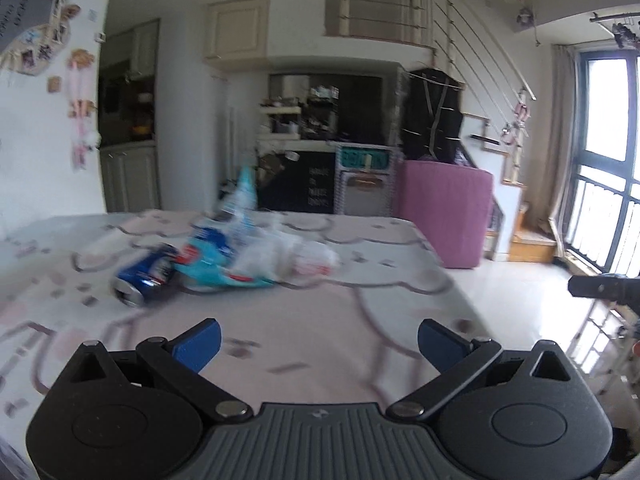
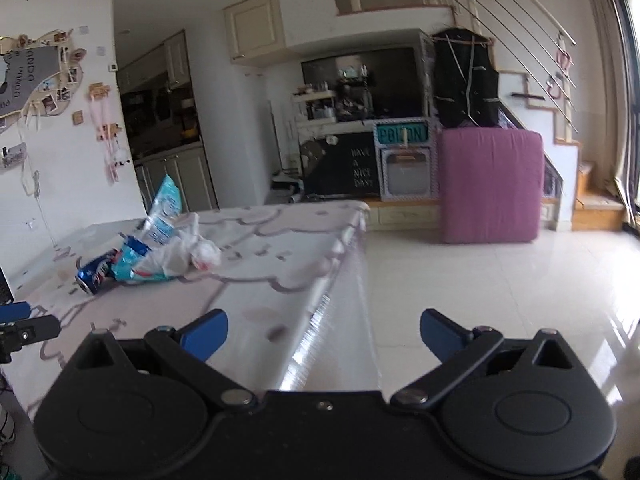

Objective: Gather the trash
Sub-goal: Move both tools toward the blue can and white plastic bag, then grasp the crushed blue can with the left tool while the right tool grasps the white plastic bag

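A pile of trash lies on the table (image 1: 320, 320) with the pink patterned cloth. In the left wrist view it holds a blue soda can (image 1: 146, 278) on its side, a light-blue wrapper (image 1: 216, 268) and a white plastic bag (image 1: 288, 258). My left gripper (image 1: 319, 344) is open and empty, short of the pile. In the right wrist view the can (image 2: 94, 274), wrapper (image 2: 136, 262) and bag (image 2: 192, 254) lie far left. My right gripper (image 2: 323, 340) is open and empty over the table's right edge (image 2: 352, 264).
A pink upholstered block (image 2: 492, 184) stands on the glossy tiled floor (image 2: 500, 280) beyond the table. Kitchen cabinets and a staircase fill the back. The left gripper's tip (image 2: 24, 330) shows at the left edge of the right wrist view.
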